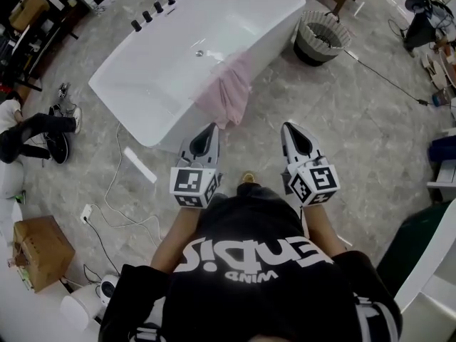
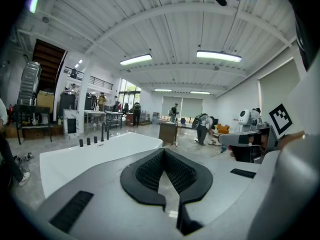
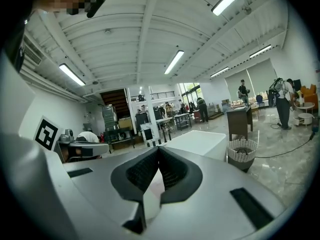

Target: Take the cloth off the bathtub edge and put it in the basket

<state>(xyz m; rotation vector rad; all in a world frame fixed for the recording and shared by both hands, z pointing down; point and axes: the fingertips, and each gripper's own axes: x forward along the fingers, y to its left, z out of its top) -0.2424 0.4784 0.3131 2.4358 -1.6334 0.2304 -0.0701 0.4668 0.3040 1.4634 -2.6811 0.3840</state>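
A pink cloth (image 1: 229, 91) hangs draped over the long near edge of the white rectangular bathtub (image 1: 142, 77), about midway along that side. Part of it lies on the bathtub's inner wall, and the rest falls in soft folds down the outer wall. The 1 basket (image 1: 308, 46) is round, with a pale ribbed wall and a dark inside. It stands upright on the floor just beside the bathtub's far right corner, well apart from the cloth.
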